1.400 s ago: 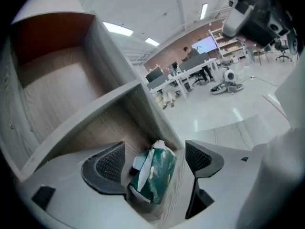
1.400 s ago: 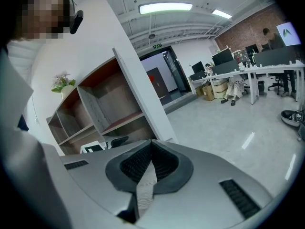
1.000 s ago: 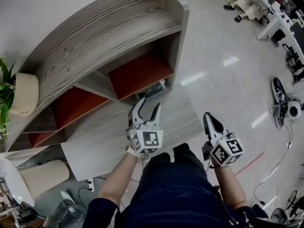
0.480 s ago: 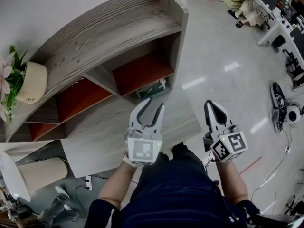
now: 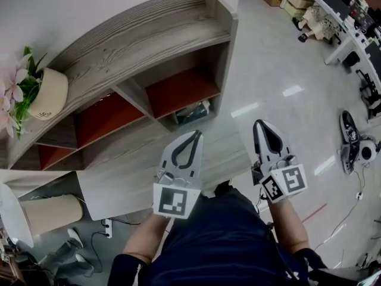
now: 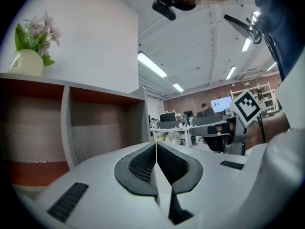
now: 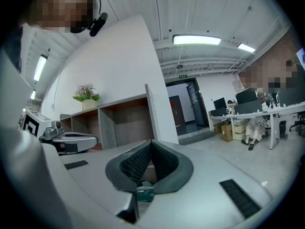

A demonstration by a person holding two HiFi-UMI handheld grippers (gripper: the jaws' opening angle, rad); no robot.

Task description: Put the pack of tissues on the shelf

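The pack of tissues (image 5: 191, 111), greenish with a clear wrap, lies in the lower right compartment of the grey wood shelf (image 5: 137, 46), whose back panels are red-brown. My left gripper (image 5: 193, 136) hovers over the grey board in front of that compartment, a short way from the pack. Its jaws meet tip to tip with nothing between them (image 6: 156, 144). My right gripper (image 5: 260, 124) hangs to the right over the floor, also shut and empty (image 7: 150, 142). Neither gripper touches the pack.
A potted plant with pink flowers (image 5: 41, 92) stands on the shelf top at the left. A pale cylinder (image 5: 50, 211) and cables lie at the lower left. Office desks (image 5: 351, 16) and floor clutter (image 5: 352, 140) are at the right.
The left gripper's jaws have closed from wide open to shut, with nothing in them. Both grippers rose slightly in the view, and the plant came further into sight.
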